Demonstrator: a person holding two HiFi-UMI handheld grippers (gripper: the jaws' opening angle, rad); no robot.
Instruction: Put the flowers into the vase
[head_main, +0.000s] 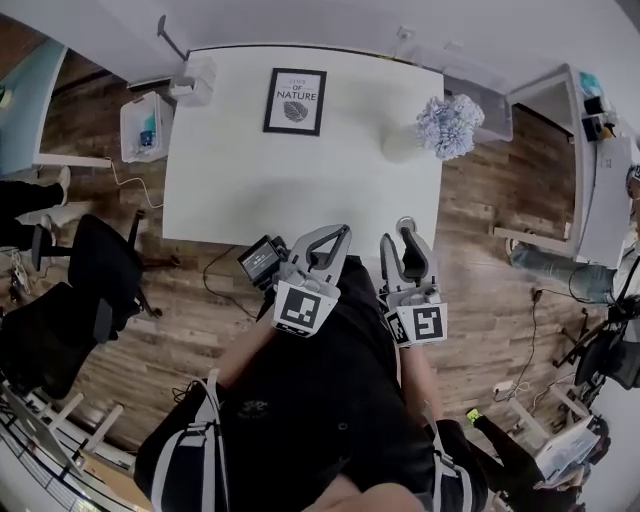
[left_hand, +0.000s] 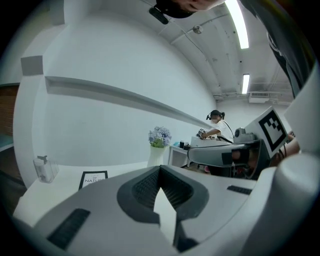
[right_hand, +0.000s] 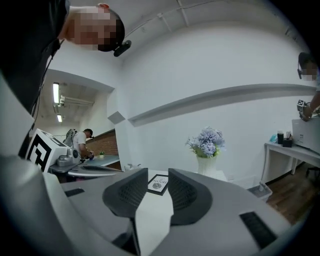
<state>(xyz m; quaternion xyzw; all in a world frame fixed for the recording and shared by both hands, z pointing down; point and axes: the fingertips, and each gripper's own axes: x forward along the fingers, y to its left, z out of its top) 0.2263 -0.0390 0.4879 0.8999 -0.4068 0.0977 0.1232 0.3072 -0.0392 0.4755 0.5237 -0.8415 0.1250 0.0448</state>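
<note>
The left gripper (head_main: 325, 245) and right gripper (head_main: 400, 245) hang at the near edge of the table (head_main: 250, 190). The left jaws are pressed together on nothing. The right jaws stand partly apart, also empty. A framed print (head_main: 295, 101) lies by the far edge. At the far right corner the white vase (head_main: 400, 143) stands upright, already holding the blue flowers (head_main: 450, 125). The task looks finished, with no loose stems in sight.

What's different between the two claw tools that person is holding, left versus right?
The left gripper has its jaws together at the tips; the right gripper has them apart, the framed print showing through the gap. From above, the left gripper leans toward the right one; the right gripper points nearly straight at the table. Both are empty.
</note>
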